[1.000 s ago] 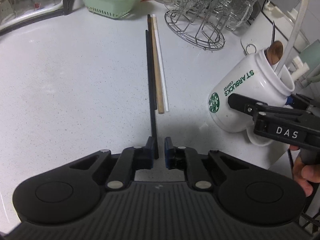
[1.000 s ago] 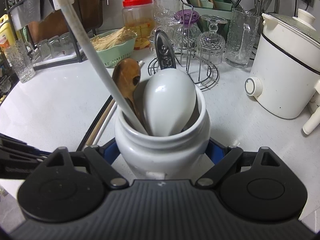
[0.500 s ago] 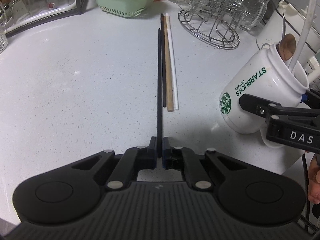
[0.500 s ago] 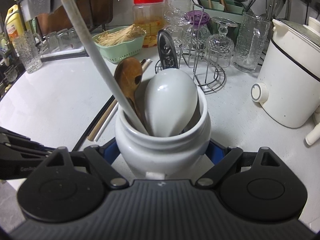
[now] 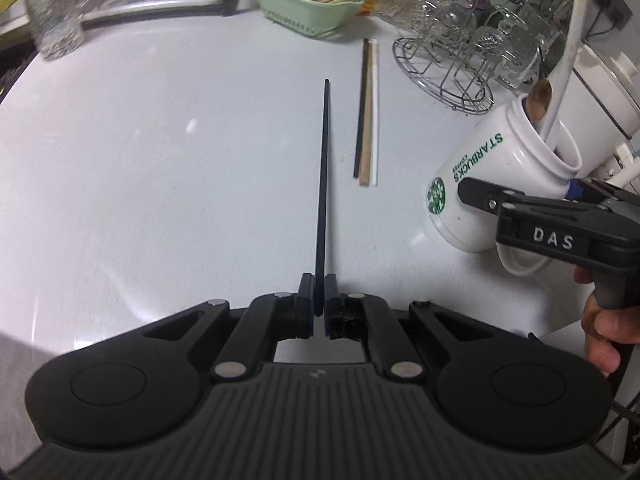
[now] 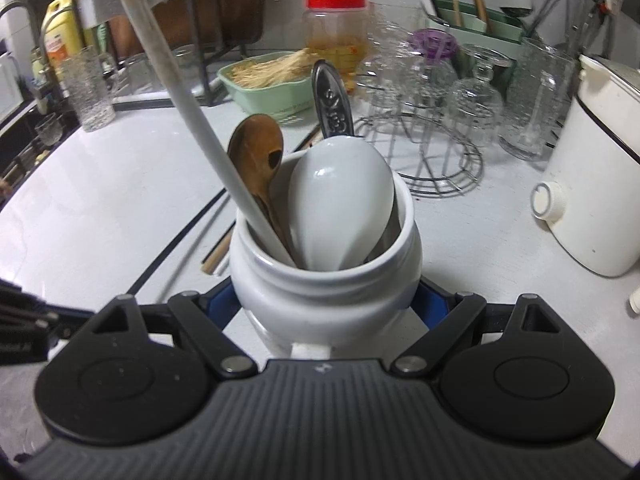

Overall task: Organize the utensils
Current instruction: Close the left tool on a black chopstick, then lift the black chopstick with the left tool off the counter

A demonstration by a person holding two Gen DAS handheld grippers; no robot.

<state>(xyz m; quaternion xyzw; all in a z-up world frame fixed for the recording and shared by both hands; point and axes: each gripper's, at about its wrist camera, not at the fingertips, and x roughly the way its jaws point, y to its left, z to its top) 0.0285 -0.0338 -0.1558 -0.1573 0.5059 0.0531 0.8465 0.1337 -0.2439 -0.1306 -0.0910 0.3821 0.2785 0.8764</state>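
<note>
My left gripper [image 5: 319, 295] is shut on a black chopstick [image 5: 322, 184] and holds it off the counter, pointing away. Three more chopsticks [image 5: 367, 120], black, wooden and white, lie side by side on the counter to its right. My right gripper [image 6: 326, 304] is shut on a white Starbucks mug [image 6: 326, 280], also in the left wrist view [image 5: 496, 176], tilted. The mug holds a white ceramic spoon [image 6: 340, 208], a wooden spoon [image 6: 258, 160], a white chopstick [image 6: 168, 80] and a metal handle [image 6: 331, 106].
A green basket of sticks [image 5: 312, 4] and a wire rack of glasses [image 5: 460, 44] stand at the back. A white cooker [image 6: 592, 168] is at the right, a red-lidded jar [image 6: 336, 32] and a dish rack [image 6: 192, 20] behind. A glass tumbler [image 5: 52, 12] stands far left.
My left gripper closed on the black chopstick and lifted it away from the other three, to their left. The right gripper keeps holding the mug, barely moved.
</note>
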